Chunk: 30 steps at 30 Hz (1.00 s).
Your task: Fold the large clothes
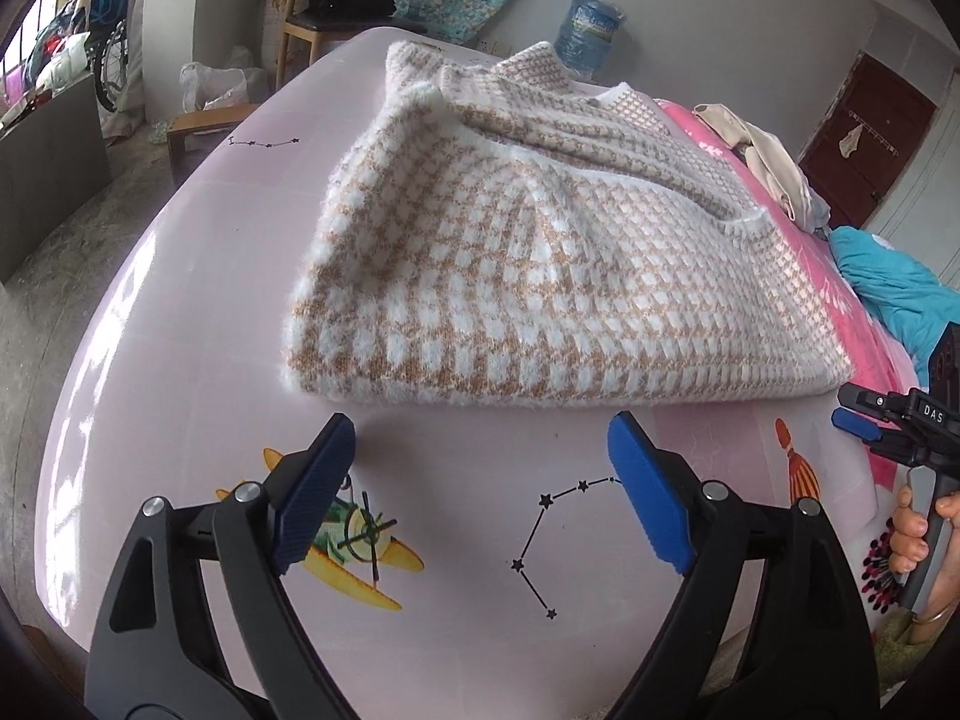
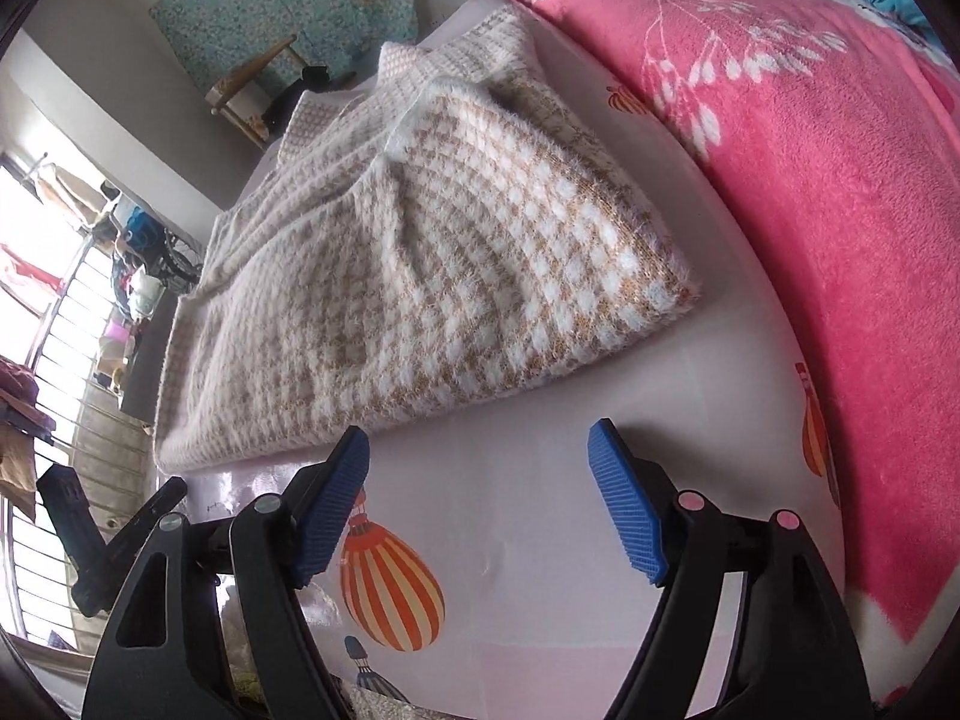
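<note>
A fuzzy tan-and-white checked sweater [image 1: 528,276] lies partly folded on the pale pink sheet [image 1: 198,300], its folded edge towards me. It also shows in the right wrist view [image 2: 420,276]. My left gripper [image 1: 480,450] is open and empty, hovering just short of the sweater's near edge. My right gripper [image 2: 480,456] is open and empty, also just short of the near edge. The right gripper shows at the right edge of the left wrist view [image 1: 864,420], beside the sweater's right corner. The left gripper's body [image 2: 90,540] shows at the left in the right wrist view.
A pink floral blanket [image 2: 810,180] covers the bed to the right of the sweater. Cream clothes [image 1: 762,162] and a blue garment [image 1: 894,294] lie further along the bed. A wooden chair [image 1: 336,18] and a water jug [image 1: 591,30] stand beyond the bed.
</note>
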Available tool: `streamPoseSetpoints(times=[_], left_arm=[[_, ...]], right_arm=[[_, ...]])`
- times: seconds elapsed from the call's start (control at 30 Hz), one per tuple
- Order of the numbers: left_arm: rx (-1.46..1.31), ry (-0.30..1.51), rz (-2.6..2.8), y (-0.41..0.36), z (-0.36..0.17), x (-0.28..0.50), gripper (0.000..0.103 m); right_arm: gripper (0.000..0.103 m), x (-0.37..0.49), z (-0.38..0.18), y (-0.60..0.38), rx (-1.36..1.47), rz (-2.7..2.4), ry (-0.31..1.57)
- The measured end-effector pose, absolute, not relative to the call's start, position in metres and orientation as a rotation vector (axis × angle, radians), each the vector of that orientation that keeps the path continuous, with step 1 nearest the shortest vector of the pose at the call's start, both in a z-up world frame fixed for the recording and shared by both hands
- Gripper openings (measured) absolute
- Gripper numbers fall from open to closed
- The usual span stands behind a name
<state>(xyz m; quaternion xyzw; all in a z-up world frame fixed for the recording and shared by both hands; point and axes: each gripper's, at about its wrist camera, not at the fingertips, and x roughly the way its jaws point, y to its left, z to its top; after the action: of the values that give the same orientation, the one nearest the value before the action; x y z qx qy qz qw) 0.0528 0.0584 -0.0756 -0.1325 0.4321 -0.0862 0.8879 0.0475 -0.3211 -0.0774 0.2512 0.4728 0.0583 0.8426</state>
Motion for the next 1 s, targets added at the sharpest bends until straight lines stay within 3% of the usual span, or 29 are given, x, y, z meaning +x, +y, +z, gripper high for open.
streamPoseSetpoints(times=[0.3, 1.0], left_arm=[[-0.259, 0.892, -0.151, 0.052, -0.075, 0.057, 0.086], [-0.307, 0.886, -0.150, 0.056, -0.075, 0.058, 0.086]], right_arm=[[0.081, 0.059, -0.078, -0.314, 0.520, 0.141, 1.008], [0.081, 0.058, -0.081, -0.322, 0.590, 0.143, 0.979]])
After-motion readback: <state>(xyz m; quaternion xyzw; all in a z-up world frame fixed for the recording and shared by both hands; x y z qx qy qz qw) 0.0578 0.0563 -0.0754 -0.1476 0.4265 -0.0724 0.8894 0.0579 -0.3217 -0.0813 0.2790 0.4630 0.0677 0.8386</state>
